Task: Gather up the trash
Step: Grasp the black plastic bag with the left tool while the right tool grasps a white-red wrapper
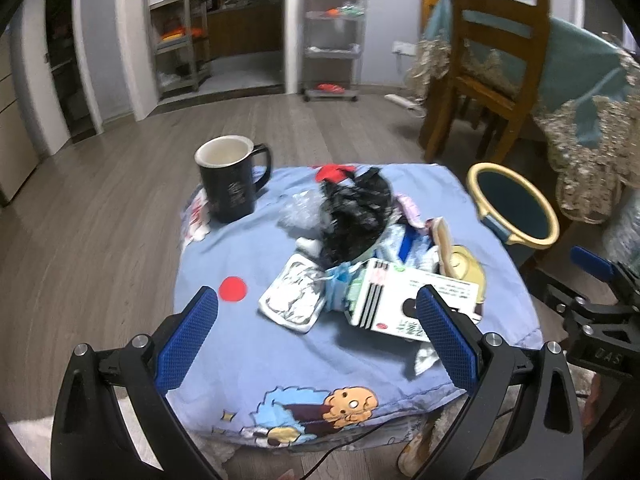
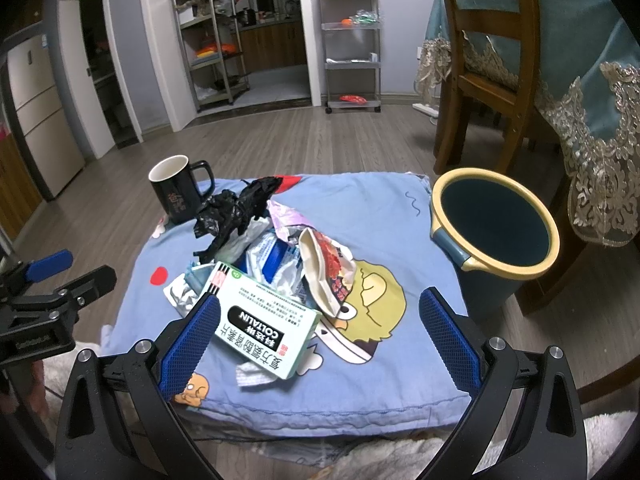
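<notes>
A pile of trash lies on a low table covered by a blue cartoon cloth (image 1: 248, 360) (image 2: 380, 216). It holds a white-green medicine box (image 1: 404, 300) (image 2: 266, 326), a crumpled black plastic bag (image 1: 354, 210) (image 2: 236, 212), a silver foil packet (image 1: 292, 298), blue-white wrappers (image 2: 276, 258) and a red-printed snack bag (image 2: 332, 268). A blue bin with a yellow rim (image 1: 514, 206) (image 2: 494, 226) stands right of the table. My left gripper (image 1: 318, 332) is open over the near edge. My right gripper (image 2: 320, 340) is open, with the box between its fingers but untouched.
A black mug (image 1: 232, 178) (image 2: 180, 186) stands at the table's far left corner. A wooden chair (image 1: 492, 60) (image 2: 484, 64) and a table with a teal lace cloth (image 2: 580, 60) are behind the bin. Metal shelves (image 2: 352, 40) stand by the far wall.
</notes>
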A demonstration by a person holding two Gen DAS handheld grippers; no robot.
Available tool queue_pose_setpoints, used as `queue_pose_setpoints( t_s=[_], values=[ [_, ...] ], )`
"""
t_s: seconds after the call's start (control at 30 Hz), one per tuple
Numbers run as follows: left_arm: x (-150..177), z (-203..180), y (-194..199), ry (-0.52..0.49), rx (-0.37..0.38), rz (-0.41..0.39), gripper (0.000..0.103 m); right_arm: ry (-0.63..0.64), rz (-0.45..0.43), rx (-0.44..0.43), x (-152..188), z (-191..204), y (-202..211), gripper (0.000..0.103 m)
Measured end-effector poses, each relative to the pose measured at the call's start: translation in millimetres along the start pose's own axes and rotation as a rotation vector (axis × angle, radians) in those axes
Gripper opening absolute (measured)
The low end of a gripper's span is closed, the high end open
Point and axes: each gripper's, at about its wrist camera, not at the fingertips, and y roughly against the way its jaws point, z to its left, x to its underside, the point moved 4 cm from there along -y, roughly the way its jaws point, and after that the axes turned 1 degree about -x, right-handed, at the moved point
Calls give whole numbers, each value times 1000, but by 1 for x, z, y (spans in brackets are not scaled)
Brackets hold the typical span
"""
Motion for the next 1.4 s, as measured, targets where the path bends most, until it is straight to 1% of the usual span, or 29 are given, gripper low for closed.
queue_pose_setpoints(
  t_s=[0.03,0.13,0.2,0.27,0.33,0.4,0.43,0.47,0.5,0.53,0.57,0.6,0.67,0.73,0.77,0.83,0.9,1.03,1.1,1.17,1.23,1.3,1.37,1.4],
  values=[
    [-1,-2,0,-23,18,-10,97,1,-1,3,0,0,0,99],
    [-6,-2,-1,-77,-2,-9,97,5,-8,21,-2,-3,2,99],
    [-13,3,-2,-69,9,-1,97,-6,0,8,-10,-6,3,99],
    [-34,12,2,-56,10,-28,97,-24,-5,-22,-24,-9,5,99],
    [-56,21,6,-54,-4,-68,97,-21,-29,-33,-44,-11,9,99],
    [-78,27,12,-73,0,-144,97,-1,-48,-26,-63,-11,10,99],
    [-90,30,16,-96,-16,-213,97,9,-50,-22,-72,-11,8,99],
    [-99,32,17,-107,-39,-255,97,15,-39,-20,-79,-12,4,99],
    [-107,35,13,-106,-46,-265,97,15,-32,-18,-85,-13,-1,99],
    [-110,37,8,-99,-32,-247,97,10,-24,-18,-90,-15,-7,99],
    [-113,38,-1,-91,-21,-209,97,-2,-9,-26,-93,-17,-16,99],
    [-115,40,-12,-82,-26,-168,97,-11,6,-34,-94,-17,-23,99],
    [-113,43,-28,-52,-17,-152,97,-20,29,-79,-89,-17,-44,99],
    [-105,43,-37,-48,33,-156,97,-5,47,-81,-79,-16,-61,99],
    [-102,42,-43,-55,48,-150,97,14,73,-67,-72,-15,-73,99],
    [-95,37,-57,-88,62,-113,97,45,124,-51,-61,-12,-91,99],
    [-88,31,-69,-125,46,-88,97,53,167,-42,-54,-11,-108,99],
    [-75,20,-94,-145,50,-24,97,-8,239,-62,-40,-12,-134,95],
    [-70,11,-103,-158,72,-12,97,-33,258,-76,-36,-11,-140,90],
    [-66,4,-110,-170,95,4,97,-37,277,-77,-32,-9,-145,72],
    [-63,-3,-115,-183,117,20,97,-41,300,-75,-28,-10,-150,62],
    [-62,-8,-121,-191,119,32,97,-66,320,-85,-26,-16,-156,56],
    [-61,-11,-129,-186,124,49,97,-85,333,-89,-24,-20,-159,46],
    [-60,-12,-132,-178,132,58,97,-94,337,-95,-24,-22,-161,44]
  ],
)
